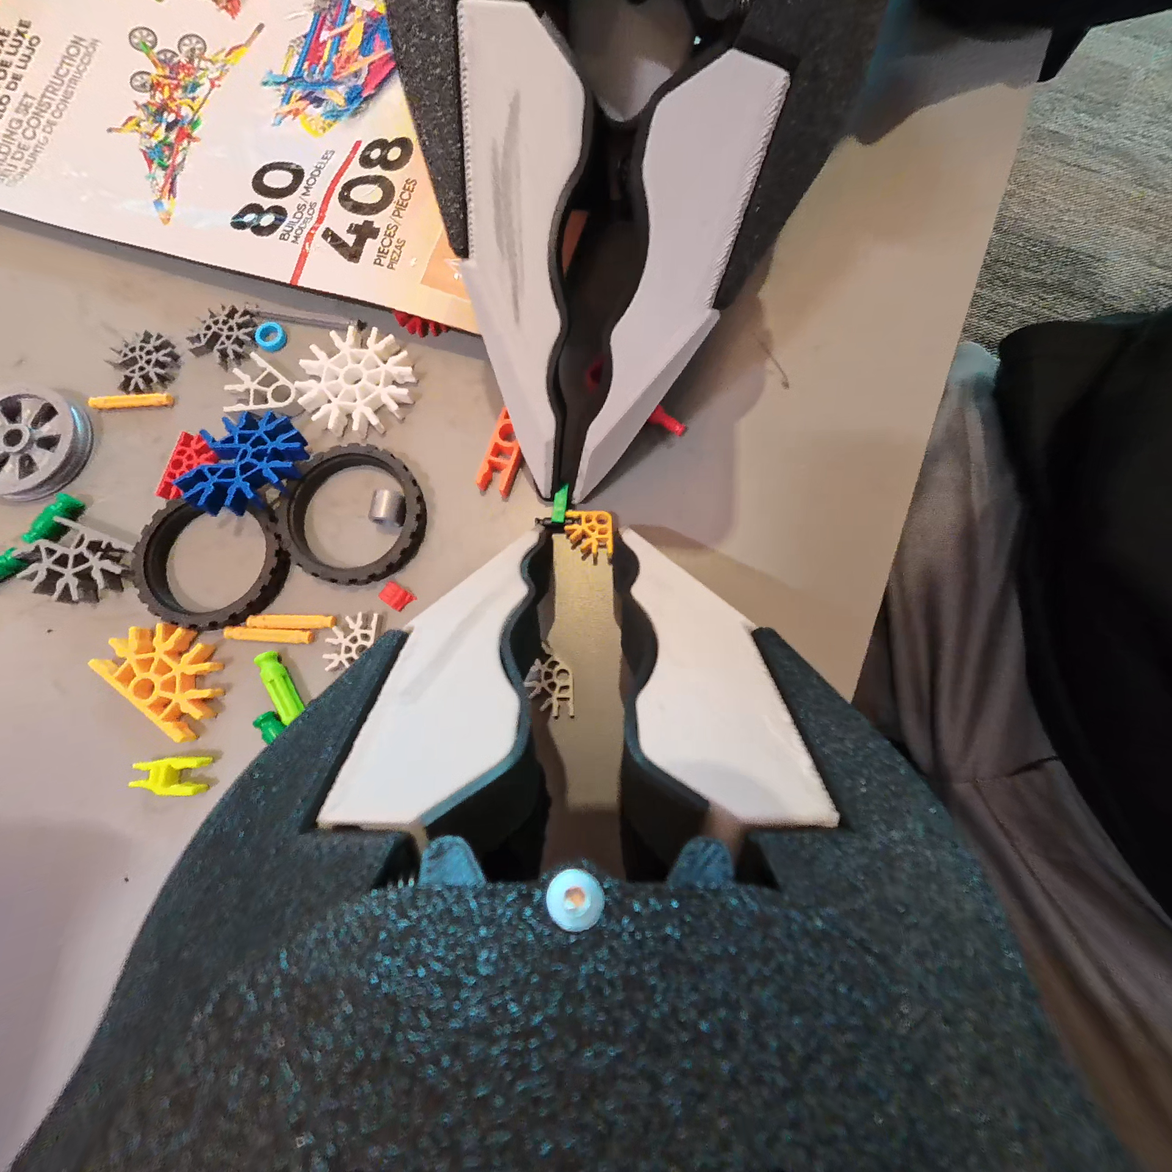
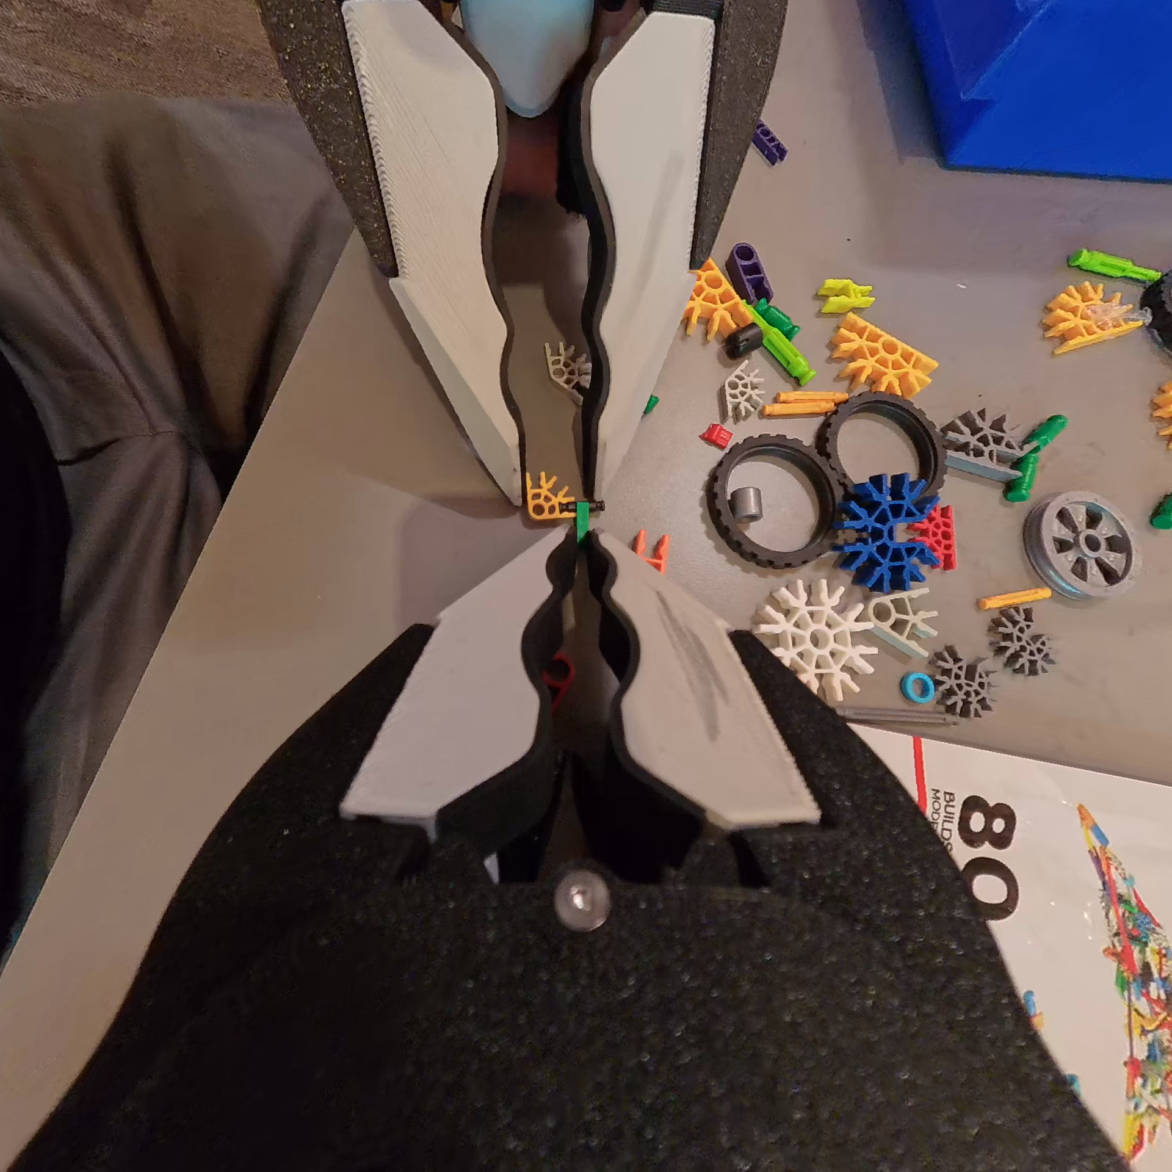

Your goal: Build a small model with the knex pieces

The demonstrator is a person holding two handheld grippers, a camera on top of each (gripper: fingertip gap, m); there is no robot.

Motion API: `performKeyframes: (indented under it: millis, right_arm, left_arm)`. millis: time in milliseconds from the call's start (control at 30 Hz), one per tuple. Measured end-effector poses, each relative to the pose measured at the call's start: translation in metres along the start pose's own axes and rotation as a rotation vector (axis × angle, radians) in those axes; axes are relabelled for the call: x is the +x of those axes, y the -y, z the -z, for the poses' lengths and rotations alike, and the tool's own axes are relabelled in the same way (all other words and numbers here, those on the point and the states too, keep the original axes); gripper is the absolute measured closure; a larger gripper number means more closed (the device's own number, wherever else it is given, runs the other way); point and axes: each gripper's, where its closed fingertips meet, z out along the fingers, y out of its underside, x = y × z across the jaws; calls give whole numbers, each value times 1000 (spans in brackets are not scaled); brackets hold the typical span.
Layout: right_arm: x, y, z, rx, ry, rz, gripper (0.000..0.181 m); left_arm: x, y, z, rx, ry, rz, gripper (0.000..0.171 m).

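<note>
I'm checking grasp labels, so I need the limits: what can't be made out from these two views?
- Left wrist view: whether the left gripper actually pinches the yellow connector; its own fingertips hide any contact.
- Right wrist view: how long the green piece is; the shut right gripper covers its lower end.
- Right wrist view: the blue box, cut off by the frame's top and right edges.

Each wrist camera looks close along its own fingers, down at the table [image 1: 793, 355], facing the other. Both views share the table edge, the scattered toy pieces [image 2: 881, 539] and the booklet [image 1: 209, 127].
</note>
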Motion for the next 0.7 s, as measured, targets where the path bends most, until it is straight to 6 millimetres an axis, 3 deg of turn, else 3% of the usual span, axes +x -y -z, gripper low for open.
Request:
performKeyframes:
  millis: [700]
  right_arm:
    - [-1,2,0,0,15,23,181]
  left_arm:
    - [0,2,-2,15,-14,-20,155]
